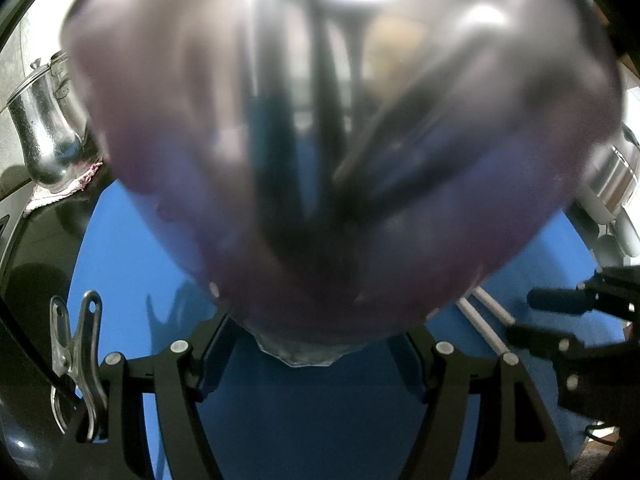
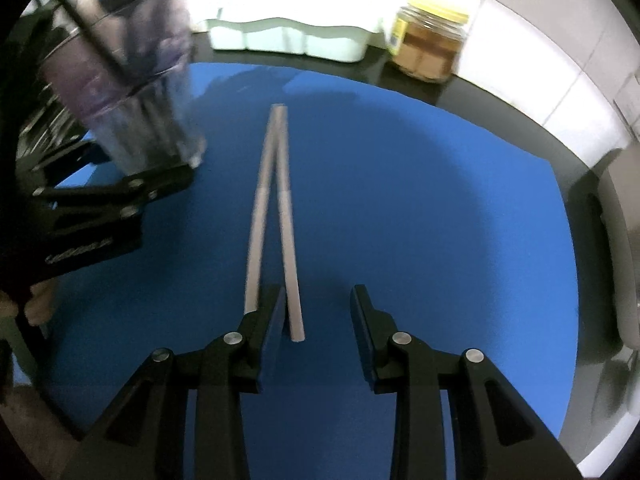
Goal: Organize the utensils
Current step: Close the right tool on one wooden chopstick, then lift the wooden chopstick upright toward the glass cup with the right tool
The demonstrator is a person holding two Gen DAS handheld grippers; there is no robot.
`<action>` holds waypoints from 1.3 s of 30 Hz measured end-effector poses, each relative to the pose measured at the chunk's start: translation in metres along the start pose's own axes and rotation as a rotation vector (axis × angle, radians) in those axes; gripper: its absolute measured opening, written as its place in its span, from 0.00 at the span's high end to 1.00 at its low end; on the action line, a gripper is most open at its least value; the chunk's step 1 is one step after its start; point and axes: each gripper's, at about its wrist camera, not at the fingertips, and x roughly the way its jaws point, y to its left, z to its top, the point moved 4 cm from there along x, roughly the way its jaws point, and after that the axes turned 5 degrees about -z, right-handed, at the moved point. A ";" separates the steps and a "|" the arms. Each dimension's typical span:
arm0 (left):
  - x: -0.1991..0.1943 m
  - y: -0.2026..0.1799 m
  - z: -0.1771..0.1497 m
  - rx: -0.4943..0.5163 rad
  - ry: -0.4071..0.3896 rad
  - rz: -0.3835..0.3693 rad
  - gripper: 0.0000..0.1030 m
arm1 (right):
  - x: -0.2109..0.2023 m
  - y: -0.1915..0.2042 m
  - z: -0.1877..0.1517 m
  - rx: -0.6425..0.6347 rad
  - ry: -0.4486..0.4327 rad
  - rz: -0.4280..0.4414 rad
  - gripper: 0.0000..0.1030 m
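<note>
My left gripper (image 1: 308, 344) is shut on a clear, purple-tinted glass cup (image 1: 320, 152) that holds several dark utensils; it fills the left wrist view, blurred. The cup also shows in the right wrist view (image 2: 132, 76), tilted at the upper left above the blue mat (image 2: 400, 200), with the left gripper (image 2: 120, 192) under it. Two white chopsticks (image 2: 276, 208) lie on the mat, tips together at the far end. My right gripper (image 2: 318, 304) is open, low over their near ends; one near end lies between its fingers. The chopsticks (image 1: 484, 316) and right gripper (image 1: 536, 312) show at the right of the left wrist view.
A white divided tray (image 2: 288, 36) and a yellow-lidded jar (image 2: 430, 44) stand at the back on the black counter. A steel jug (image 1: 44, 128) stands at the left and a steel vessel (image 1: 612, 176) at the right. A metal clip (image 1: 76, 360) hangs by the left gripper.
</note>
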 end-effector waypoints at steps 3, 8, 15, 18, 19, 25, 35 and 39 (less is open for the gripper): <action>0.000 0.001 0.000 0.000 0.000 0.000 0.29 | 0.004 -0.006 0.007 0.000 0.010 -0.007 0.68; 0.000 0.000 0.000 0.000 0.000 0.000 0.29 | 0.013 -0.002 0.027 -0.040 0.013 0.039 0.68; 0.000 0.001 0.000 0.000 0.000 0.000 0.29 | 0.027 0.013 0.059 -0.109 -0.007 0.104 0.73; 0.000 0.000 0.000 0.000 0.000 0.000 0.29 | 0.031 0.016 0.068 -0.114 -0.018 0.134 0.80; 0.000 0.001 0.000 0.000 0.000 0.000 0.29 | 0.032 0.017 0.072 -0.112 -0.027 0.137 0.86; 0.000 0.001 0.000 0.000 0.000 0.000 0.29 | 0.038 0.004 0.080 -0.049 -0.018 0.107 0.94; 0.000 0.001 0.000 0.000 0.001 0.001 0.29 | 0.042 -0.018 0.081 -0.071 0.162 0.168 0.94; 0.000 0.000 0.000 0.000 0.001 0.001 0.29 | 0.049 -0.017 0.089 -0.083 0.234 0.162 0.94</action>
